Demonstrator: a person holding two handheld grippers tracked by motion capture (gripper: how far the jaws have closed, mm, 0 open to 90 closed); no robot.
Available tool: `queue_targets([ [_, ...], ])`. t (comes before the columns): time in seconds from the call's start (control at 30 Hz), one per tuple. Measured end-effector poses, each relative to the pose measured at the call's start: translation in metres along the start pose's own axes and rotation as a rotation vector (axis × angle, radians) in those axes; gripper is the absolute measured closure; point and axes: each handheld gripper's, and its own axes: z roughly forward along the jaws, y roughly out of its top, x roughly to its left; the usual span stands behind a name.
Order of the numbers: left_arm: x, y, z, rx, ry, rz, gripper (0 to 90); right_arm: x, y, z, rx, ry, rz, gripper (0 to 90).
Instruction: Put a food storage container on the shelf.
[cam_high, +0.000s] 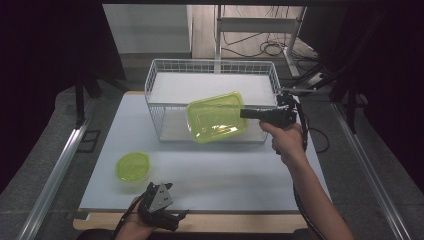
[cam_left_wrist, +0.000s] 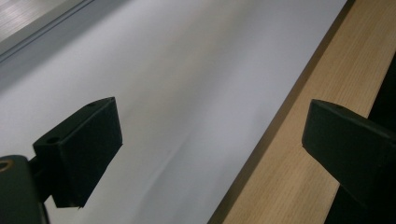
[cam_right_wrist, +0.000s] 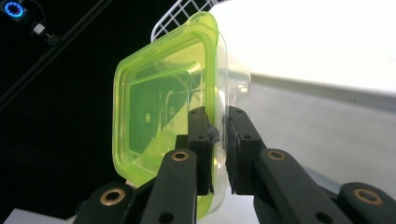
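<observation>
I hold a rectangular green-lidded container (cam_high: 217, 117) in my right tool (cam_high: 246, 113), lifted clear of the table (cam_high: 225, 175) and tipped so that its lid faces up and toward me. From the tool the container lies at about nine o'clock in the high view, its long axis running roughly from nine to three, in line with the tool. It hangs in front of the white wire basket (cam_high: 165, 67), which stands at twelve o'clock on the table.

In the right gripper view the container (cam_right_wrist: 163, 112) stands on edge before me, and the right tool (cam_right_wrist: 218, 133) is nearly closed — its two black jaws pinch the rim, one on the lid side, one on the clear tub side. The grip is on one short end only, so I judge the far end free to swing.

My left tool (cam_high: 167, 192) rests low at six o'clock, at the table's near edge, jaws spread wide and holding nothing. A smaller green-lidded tub (cam_high: 133, 166) sits just beyond it, at about eleven o'clock — nearer my left hand (cam_high: 137, 222) than my right.
</observation>
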Motion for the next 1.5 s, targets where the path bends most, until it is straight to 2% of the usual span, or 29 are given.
queue_targets([
  [0.3,0.001,0.0,0.0,-0.002,-0.003,0.002,4.9,0.005,0.032,0.009,-0.044,-0.044,0.006,81.2],
  [0.67,0.002,0.0,-0.004,-0.038,-0.01,-0.008,4.4,0.001,0.06,0.022,-0.094,-0.157,0.007,81.1],
  [0.9,0.002,0.0,-0.005,-0.037,-0.006,-0.001,4.1,-0.005,0.068,0.027,-0.113,-0.196,0.037,81.1],
  [1.17,0.003,0.0,-0.005,-0.034,-0.004,0.004,4.1,-0.011,0.068,0.031,-0.115,-0.227,0.051,80.1],
  [1.5,0.002,0.0,-0.005,-0.028,-0.003,0.013,4.0,-0.008,0.067,0.037,-0.083,-0.336,-0.026,74.3],
])
